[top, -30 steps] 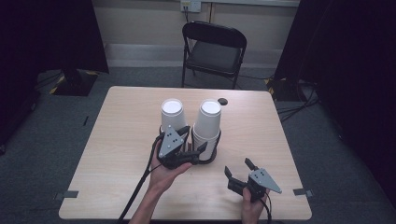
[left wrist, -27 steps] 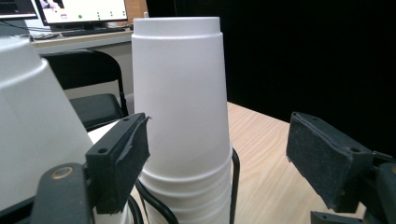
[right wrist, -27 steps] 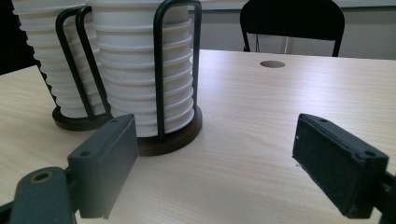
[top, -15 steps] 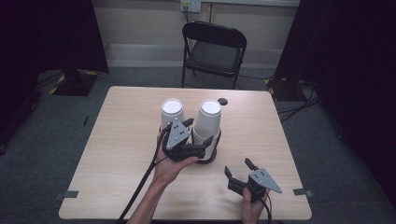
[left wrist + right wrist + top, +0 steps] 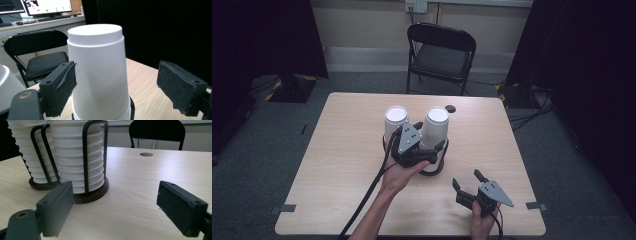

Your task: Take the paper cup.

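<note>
L gripper (image 5: 428,136) jaws just opened off the right cup stack (image 5: 436,131); stack sits between pads, left pad close, right pad clear. Hand eased back toward 7 o'clock.

No legible text, label, brand, number or sign is showing on any surface. The monitor (image 5: 47,6) behind the counter is displaying a bright window with small coloured dots, but its writing is appearing too small and blurred to read.

One camera looks down from above the table's (image 5: 337,165) near edge. Each gripper camera sits low, the left one tight against the right cup stack (image 5: 100,75), which all views share.
</note>
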`<state>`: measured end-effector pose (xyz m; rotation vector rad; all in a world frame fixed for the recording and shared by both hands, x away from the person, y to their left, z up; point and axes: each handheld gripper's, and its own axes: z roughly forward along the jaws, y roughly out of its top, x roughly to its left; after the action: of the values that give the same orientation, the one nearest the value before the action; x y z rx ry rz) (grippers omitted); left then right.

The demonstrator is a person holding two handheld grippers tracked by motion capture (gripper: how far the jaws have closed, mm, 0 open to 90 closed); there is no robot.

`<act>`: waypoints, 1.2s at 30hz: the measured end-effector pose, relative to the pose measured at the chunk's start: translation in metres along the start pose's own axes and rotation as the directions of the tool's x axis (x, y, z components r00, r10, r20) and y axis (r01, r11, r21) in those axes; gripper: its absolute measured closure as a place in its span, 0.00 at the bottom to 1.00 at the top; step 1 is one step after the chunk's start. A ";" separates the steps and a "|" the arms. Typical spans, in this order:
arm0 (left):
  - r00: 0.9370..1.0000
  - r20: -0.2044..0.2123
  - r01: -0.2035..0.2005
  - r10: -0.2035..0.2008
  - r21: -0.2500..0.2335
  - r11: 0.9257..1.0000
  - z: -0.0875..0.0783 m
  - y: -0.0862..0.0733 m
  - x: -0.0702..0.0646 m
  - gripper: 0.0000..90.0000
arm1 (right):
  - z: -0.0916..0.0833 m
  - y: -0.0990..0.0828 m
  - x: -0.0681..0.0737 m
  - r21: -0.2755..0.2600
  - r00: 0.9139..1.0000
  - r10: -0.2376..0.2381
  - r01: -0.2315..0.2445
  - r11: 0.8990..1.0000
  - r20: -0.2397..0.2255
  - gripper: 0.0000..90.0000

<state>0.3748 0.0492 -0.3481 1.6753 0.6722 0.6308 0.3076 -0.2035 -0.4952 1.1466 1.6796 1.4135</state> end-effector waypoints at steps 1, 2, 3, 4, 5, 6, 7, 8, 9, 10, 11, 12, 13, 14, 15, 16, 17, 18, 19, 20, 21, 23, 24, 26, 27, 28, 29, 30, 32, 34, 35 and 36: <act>1.000 -0.001 0.009 -0.009 0.003 1.000 0.001 0.001 0.001 0.17 | 0.000 0.000 0.000 -0.001 1.000 -0.001 0.001 1.000 0.000 0.15; 1.000 -0.003 0.020 -0.020 0.002 1.000 0.002 0.002 0.001 0.17 | 0.000 0.000 0.000 -0.001 1.000 0.000 0.000 1.000 0.000 0.15; 1.000 -0.008 0.024 -0.024 -0.001 1.000 0.003 0.004 0.002 0.17 | 0.000 0.000 0.000 -0.001 1.000 0.000 0.000 1.000 -0.002 0.15; 1.000 -0.013 0.022 -0.022 -0.004 1.000 0.004 0.005 0.002 0.17 | 0.000 0.000 0.000 0.002 1.000 0.003 -0.003 1.000 -0.007 0.15; 1.000 -0.013 0.022 -0.022 -0.001 1.000 0.005 0.006 0.002 0.17 | 0.000 0.000 0.000 0.001 1.000 0.004 -0.004 1.000 -0.009 0.15; 1.000 -0.023 0.019 -0.019 0.000 1.000 0.006 0.008 0.002 0.17 | 0.000 0.000 0.000 -0.001 1.000 0.005 -0.005 1.000 -0.008 0.15; 0.999 -0.029 0.017 -0.017 0.000 1.000 0.007 0.009 0.003 0.17 | 0.000 0.000 -0.001 0.000 1.000 0.005 -0.005 1.000 -0.010 0.15; 0.999 -0.022 0.025 -0.025 0.000 1.000 0.009 0.009 0.004 0.17 | 0.000 0.000 -0.001 0.002 1.000 0.005 -0.005 1.000 -0.013 0.15; 0.999 -0.025 0.033 -0.033 0.005 0.999 0.011 0.010 0.004 0.17 | 0.000 0.000 -0.001 0.002 1.000 0.005 -0.005 1.000 -0.013 0.15; 0.999 -0.026 0.026 -0.026 0.006 1.000 0.013 0.010 0.004 0.18 | 0.000 0.000 -0.001 0.001 1.000 0.003 -0.003 1.000 -0.013 0.15; 0.999 -0.034 0.016 -0.016 0.013 1.000 0.014 0.011 0.004 0.17 | 0.000 0.000 -0.001 0.001 1.000 0.003 -0.002 1.000 -0.012 0.15; 0.999 -0.034 0.020 -0.020 0.017 1.000 0.016 0.011 0.004 0.17 | 0.000 0.000 -0.001 0.002 1.000 0.002 -0.002 1.000 -0.013 0.15; 0.999 -0.036 0.022 -0.021 0.013 1.000 0.017 0.011 0.004 0.17 | 0.000 0.000 -0.001 0.000 1.000 0.003 -0.003 1.000 -0.013 0.15; 0.999 -0.039 0.017 -0.016 0.017 1.000 0.018 0.011 0.004 0.18 | 0.000 0.000 -0.001 0.001 1.000 0.003 -0.003 1.000 -0.012 0.15; 0.999 -0.038 0.018 -0.017 0.017 1.000 0.019 0.011 0.004 0.18 | 0.000 0.000 0.000 0.001 1.000 0.002 -0.002 1.000 -0.011 0.15; 0.999 -0.038 0.018 -0.017 0.017 1.000 0.019 0.011 0.004 0.17 | 0.000 0.000 0.000 0.000 1.000 0.002 -0.002 1.000 -0.013 0.15; 0.999 -0.048 0.011 -0.010 0.021 1.000 0.021 0.012 0.003 0.17 | 0.000 0.000 0.000 0.000 1.000 0.001 -0.001 1.000 -0.013 0.15; 0.999 -0.052 0.008 -0.007 0.021 1.000 0.022 0.013 0.003 0.17 | -0.001 0.000 0.000 0.000 1.000 0.000 0.000 1.000 -0.013 0.15; 0.999 -0.054 0.006 -0.004 0.024 1.000 0.022 0.013 0.003 0.17 | 0.000 0.000 0.000 0.002 1.000 0.001 -0.001 1.000 -0.013 0.15; 0.998 -0.062 0.007 -0.006 0.019 1.000 0.024 0.014 0.003 0.17 | 0.000 0.000 0.000 0.002 1.000 0.002 -0.002 1.000 -0.014 0.15; 0.998 -0.068 0.007 -0.005 0.022 1.000 0.025 0.014 0.003 0.17 | 0.000 0.000 0.000 0.001 1.000 0.000 0.000 1.000 -0.013 0.15; 0.997 -0.076 0.009 -0.008 0.020 1.000 0.026 0.015 0.002 0.17 | 0.000 0.000 0.000 0.001 1.000 -0.001 0.001 1.000 -0.014 0.15; 0.997 -0.080 0.005 -0.003 0.018 1.000 0.027 0.015 0.002 0.17 | -0.001 0.000 0.000 0.002 1.000 0.000 0.000 1.000 -0.014 0.15; 0.996 -0.092 -0.001 0.004 0.027 1.000 0.030 0.016 0.002 0.17 | -0.001 0.000 0.000 0.001 1.000 -0.003 0.003 1.000 -0.013 0.15; 0.995 -0.099 -0.002 0.005 0.028 1.000 0.031 0.017 0.001 0.17 | -0.001 0.000 0.000 0.001 1.000 -0.003 0.003 1.000 -0.014 0.15; 0.995 -0.104 -0.005 0.009 0.032 0.999 0.033 0.017 0.001 0.17 | -0.001 0.000 0.000 0.001 1.000 -0.003 0.003 1.000 -0.015 0.15; 0.994 -0.111 0.001 0.003 0.035 0.999 0.034 0.018 0.001 0.17 | -0.001 0.000 0.000 0.001 1.000 -0.003 0.003 1.000 -0.014 0.15; 0.993 -0.115 -0.009 0.014 0.038 0.999 0.036 0.019 0.000 0.17 | -0.001 0.000 0.000 0.001 1.000 -0.003 0.003 1.000 -0.015 0.15; 0.992 -0.126 -0.007 0.012 0.041 0.999 0.038 0.019 0.000 0.17 | -0.001 0.000 0.000 0.000 1.000 -0.003 0.003 1.000 -0.015 0.15; 0.991 -0.131 0.003 0.003 0.040 0.999 0.040 0.020 0.000 0.17 | -0.001 0.000 0.000 0.000 1.000 -0.003 0.003 1.000 -0.015 0.15; 0.991 -0.134 0.005 0.000 0.040 0.999 0.042 0.021 0.000 0.17 | -0.001 0.000 0.000 0.000 1.000 -0.003 0.003 1.000 -0.016 0.15; 0.990 -0.138 0.008 -0.002 0.044 0.999 0.043 0.021 0.000 0.17 | -0.001 0.000 0.000 0.001 1.000 -0.003 0.003 1.000 -0.016 0.15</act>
<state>0.4076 0.0163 -0.3356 1.6810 0.7940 0.7381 0.3069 -0.2037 -0.4953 1.1356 1.6921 1.4237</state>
